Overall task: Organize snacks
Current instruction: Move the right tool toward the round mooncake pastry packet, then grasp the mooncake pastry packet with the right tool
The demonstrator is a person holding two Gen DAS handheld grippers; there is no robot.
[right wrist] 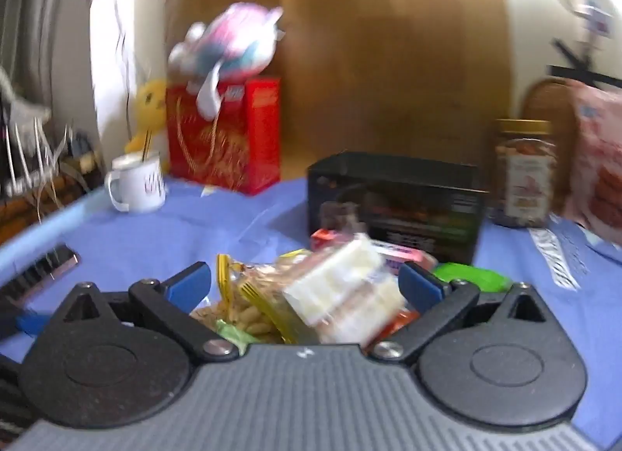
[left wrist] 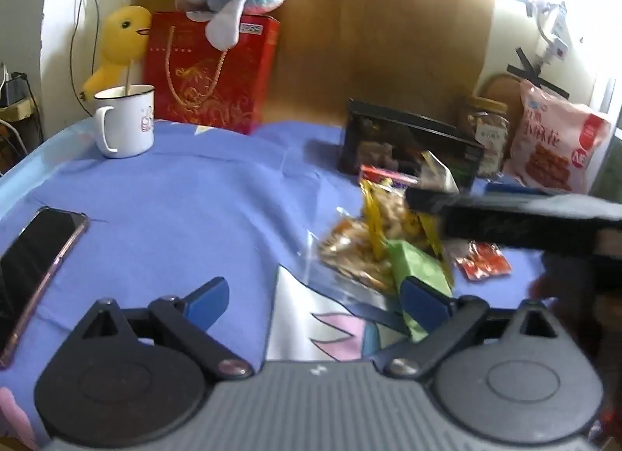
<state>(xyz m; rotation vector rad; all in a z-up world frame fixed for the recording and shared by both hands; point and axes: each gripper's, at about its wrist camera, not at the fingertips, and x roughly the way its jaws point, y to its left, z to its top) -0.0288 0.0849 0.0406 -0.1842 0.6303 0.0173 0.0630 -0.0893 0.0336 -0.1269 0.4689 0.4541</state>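
Observation:
A heap of small snack packs (left wrist: 373, 237) lies on the blue cloth: a clear bag of pale puffs, a green packet (left wrist: 416, 268) and a small red sachet (left wrist: 482, 262). My left gripper (left wrist: 315, 303) hangs open just in front of the heap, its right pad beside the green packet, with nothing held. My right gripper (right wrist: 305, 284) stands wide open low over the same heap. A clear pack of white wafers (right wrist: 342, 287) sits between its fingers, and the puff bag (right wrist: 248, 311) lies below it. The right-wrist picture is blurred by motion.
A black box (left wrist: 408, 144), a nut jar (left wrist: 486, 128) and a pink snack bag (left wrist: 556, 140) stand behind the heap. A phone (left wrist: 35, 256) lies at the left; a white mug (left wrist: 124, 120), a red gift bag (left wrist: 210, 70) and plush toys stand at the back left.

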